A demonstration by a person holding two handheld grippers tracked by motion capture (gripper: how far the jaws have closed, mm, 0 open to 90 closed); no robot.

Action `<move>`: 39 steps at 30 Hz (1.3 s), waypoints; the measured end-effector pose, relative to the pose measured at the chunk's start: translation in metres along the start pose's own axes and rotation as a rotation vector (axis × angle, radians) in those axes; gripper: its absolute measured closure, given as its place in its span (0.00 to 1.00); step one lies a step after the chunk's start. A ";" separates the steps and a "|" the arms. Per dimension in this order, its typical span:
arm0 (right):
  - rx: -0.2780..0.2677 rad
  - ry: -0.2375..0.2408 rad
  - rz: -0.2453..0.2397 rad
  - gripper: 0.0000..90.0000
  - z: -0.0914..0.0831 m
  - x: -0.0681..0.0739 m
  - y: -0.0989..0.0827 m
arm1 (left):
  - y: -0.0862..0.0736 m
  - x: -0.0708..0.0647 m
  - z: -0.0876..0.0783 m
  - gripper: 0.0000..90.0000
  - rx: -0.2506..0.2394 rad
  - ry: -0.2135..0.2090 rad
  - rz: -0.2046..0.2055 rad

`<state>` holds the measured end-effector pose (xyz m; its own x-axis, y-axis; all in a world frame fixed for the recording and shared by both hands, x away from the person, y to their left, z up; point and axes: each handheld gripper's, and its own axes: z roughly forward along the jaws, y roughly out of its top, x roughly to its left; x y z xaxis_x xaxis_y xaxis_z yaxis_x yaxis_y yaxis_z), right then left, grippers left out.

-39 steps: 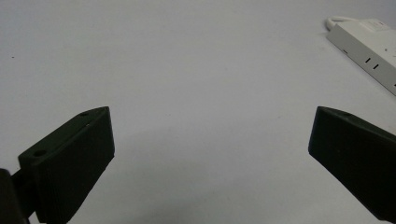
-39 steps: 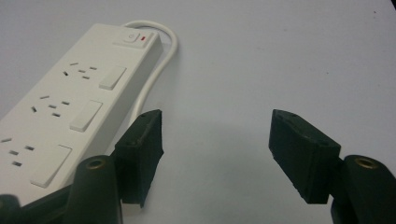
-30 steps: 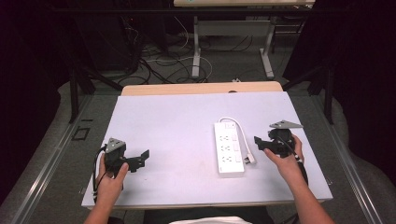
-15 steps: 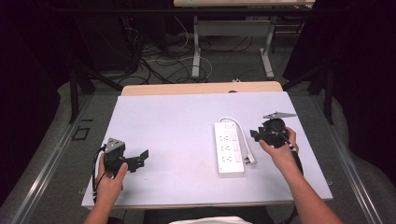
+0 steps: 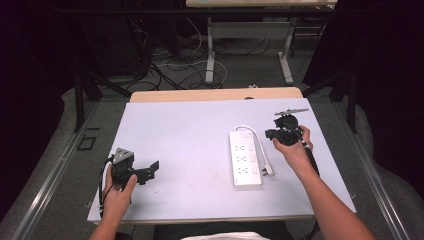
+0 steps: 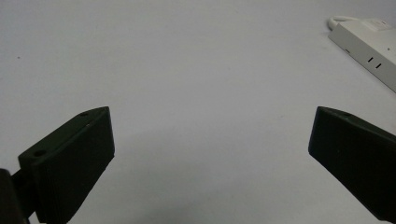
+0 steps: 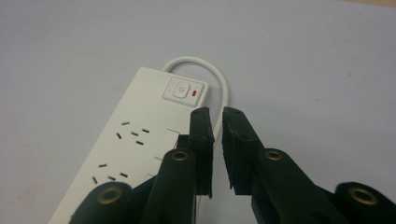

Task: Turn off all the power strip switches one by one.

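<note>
Item: white power strip [image 5: 245, 159], lying flat on the right half of the grey table [image 5: 180, 130], long axis running away from me; its cable [image 7: 219, 86] loops out of the far end and back along the right edge.

Feature: power switch [image 7: 183, 90] at the far end, with a small red mark beside the button.

Right gripper [image 7: 217, 121]: jaws have just been closing and are now nearly together with nothing between them, tips hovering just short of the switch, above the cable side of the strip.

My judgement: the closed tips serve as a poker. I bring them straight down on the button's centre, gently, so the strip does not skid.

Left gripper [image 5: 152, 170]: jaws spread wide, empty, resting near the table's left front, well apart from the strip.
</note>
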<state>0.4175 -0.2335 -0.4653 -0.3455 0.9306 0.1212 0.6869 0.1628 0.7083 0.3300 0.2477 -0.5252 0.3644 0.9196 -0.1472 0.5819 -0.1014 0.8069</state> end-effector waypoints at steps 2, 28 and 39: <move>0.021 -0.005 0.006 0.97 0.004 0.000 0.003 | 0.000 0.000 -0.001 0.00 0.001 0.002 0.002; 0.201 -0.032 0.008 1.00 0.056 0.020 0.031 | 0.000 0.000 0.001 0.00 0.001 0.006 0.012; 0.218 -0.031 0.003 1.00 0.071 0.032 0.041 | 0.000 0.001 0.000 0.00 0.002 0.004 0.007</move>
<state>0.4802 -0.1741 -0.4824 -0.3257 0.9403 0.0992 0.8113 0.2240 0.5400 0.3301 0.2491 -0.5254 0.3652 0.9205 -0.1391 0.5805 -0.1084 0.8070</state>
